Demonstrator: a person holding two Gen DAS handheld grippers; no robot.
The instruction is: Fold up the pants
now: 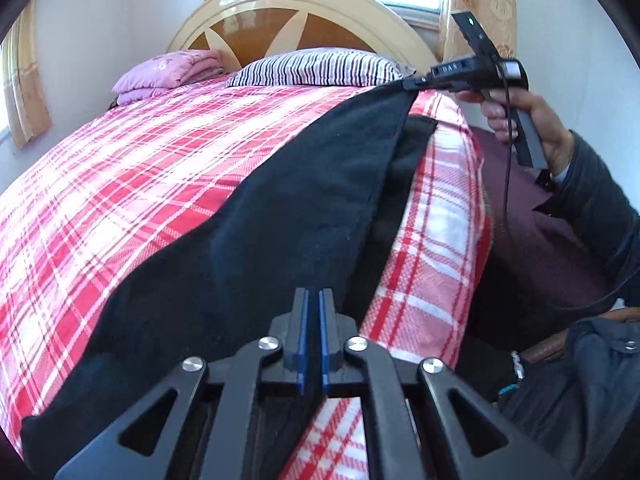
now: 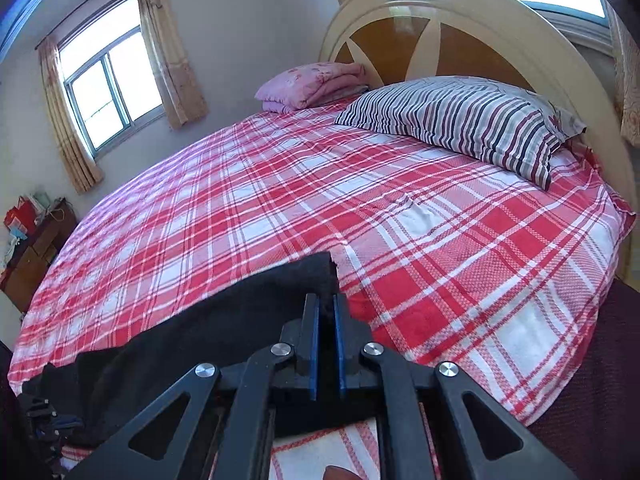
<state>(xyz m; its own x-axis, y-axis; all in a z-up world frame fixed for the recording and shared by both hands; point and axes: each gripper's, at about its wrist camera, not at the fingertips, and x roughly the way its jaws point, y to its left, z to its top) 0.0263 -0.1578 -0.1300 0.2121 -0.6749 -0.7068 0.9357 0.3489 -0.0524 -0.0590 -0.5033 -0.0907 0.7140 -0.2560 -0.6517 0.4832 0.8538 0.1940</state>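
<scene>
Pants (image 1: 256,208): near edge pinched by left gripper (image 1: 313,300) and right gripper (image 2: 326,308); slippage risked if thin cloth is pulled unevenly.

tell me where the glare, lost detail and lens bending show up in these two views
Left wrist view: the black pants read as a near-featureless dark mass, and the headboard carries a glossy reflection. Right wrist view: the side window is blown out white, and the fisheye bows the plaid bedsheet.
</scene>
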